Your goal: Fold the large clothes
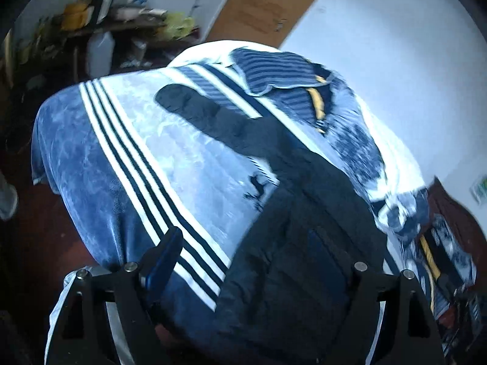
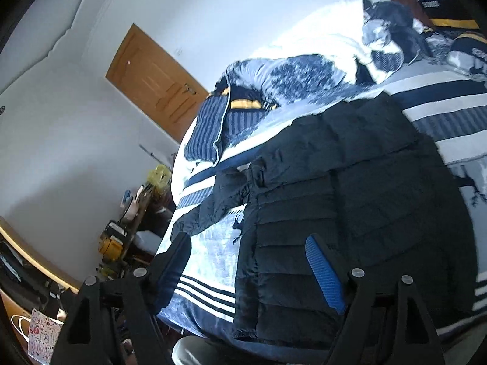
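Both grippers tilt downward over a dark navy quilted puffer jacket, which lies flat on a blue-and-white blanket with navy and white stripes covering the bed. Left gripper: jaws spread wide, nothing between them, hovering above the jacket's near part; only its blue-padded left finger shows clearly, the other one is lost against the dark fabric, probably just blur. One jacket sleeve stretches away from the jacket body across the blanket's stripes. Right gripper: jaws also wide apart, empty, both blue ribbed pads visible, hanging over the jacket's hem edge. A striped blue pillow sits beyond the jacket at the far end of the bed. A brown wooden door stands behind the jacket. No readable writing or brand on the jacket.
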Motion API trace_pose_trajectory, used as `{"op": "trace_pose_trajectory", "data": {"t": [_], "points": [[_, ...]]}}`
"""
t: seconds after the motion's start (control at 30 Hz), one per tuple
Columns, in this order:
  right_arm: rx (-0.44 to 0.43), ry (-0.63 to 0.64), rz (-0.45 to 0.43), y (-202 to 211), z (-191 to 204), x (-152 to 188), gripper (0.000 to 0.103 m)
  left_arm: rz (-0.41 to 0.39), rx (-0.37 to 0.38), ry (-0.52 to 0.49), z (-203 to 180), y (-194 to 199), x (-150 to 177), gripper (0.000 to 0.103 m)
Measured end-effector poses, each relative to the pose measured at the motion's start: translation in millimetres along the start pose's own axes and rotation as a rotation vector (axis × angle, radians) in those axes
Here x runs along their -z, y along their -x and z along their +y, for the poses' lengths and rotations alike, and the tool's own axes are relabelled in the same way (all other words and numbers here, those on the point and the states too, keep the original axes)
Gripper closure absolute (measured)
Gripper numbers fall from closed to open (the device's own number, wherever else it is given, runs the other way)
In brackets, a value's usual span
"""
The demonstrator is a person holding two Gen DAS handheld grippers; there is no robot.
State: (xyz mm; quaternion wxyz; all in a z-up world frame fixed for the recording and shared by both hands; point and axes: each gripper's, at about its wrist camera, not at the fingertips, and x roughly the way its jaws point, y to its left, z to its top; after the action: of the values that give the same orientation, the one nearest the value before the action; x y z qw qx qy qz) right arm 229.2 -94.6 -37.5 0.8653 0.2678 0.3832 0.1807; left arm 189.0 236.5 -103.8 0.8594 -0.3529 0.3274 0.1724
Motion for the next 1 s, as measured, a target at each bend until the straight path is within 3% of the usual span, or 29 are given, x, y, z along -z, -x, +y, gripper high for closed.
{"op": "trace_pose_trajectory", "data": {"t": [0.2, 0.5, 0.6, 0.7, 0.83, 0.9, 0.97, 1.0], "points": [[0.023, 0.033, 0.111, -89.1, 2.3, -14.1, 0.022, 0.007, -0.047, 0.137, 33.9, -63.3, -41.4, 0.019], [0.022, 0.047, 0.227, -215.4, -6.9, -34.5, 0.023, -0.001, -0.133, 0.374, 88.1, -208.8, -124.6, 0.019], [0.042, 0.043, 0.266, -243.8, -18.0, -33.3, 0.023, -0.006, -0.147, 0.461, 102.0, -252.8, -148.7, 0.019], [0.056, 0.032, 0.283, -257.9, -28.1, -29.4, 0.023, -0.002, -0.185, 0.471, 106.5, -290.5, -168.5, 0.019], [0.079, 0.026, 0.280, -266.4, -41.8, -25.2, 0.023, -0.066, -0.182, 0.478, 111.1, -307.7, -180.6, 0.020], [0.094, 0.019, 0.281, -267.7, -46.2, -23.6, 0.023, -0.072, -0.146, 0.479, 115.1, -314.2, -196.2, 0.020], [0.109, 0.006, 0.280, -267.9, -52.3, -21.7, 0.022, -0.068, -0.136, 0.449, 118.1, -324.6, -207.3, 0.034], [0.115, 0.003, 0.280, -267.5, -54.7, -20.9, 0.023, -0.055, -0.151, 0.425, 117.2, -330.2, -209.5, 0.064]]}}
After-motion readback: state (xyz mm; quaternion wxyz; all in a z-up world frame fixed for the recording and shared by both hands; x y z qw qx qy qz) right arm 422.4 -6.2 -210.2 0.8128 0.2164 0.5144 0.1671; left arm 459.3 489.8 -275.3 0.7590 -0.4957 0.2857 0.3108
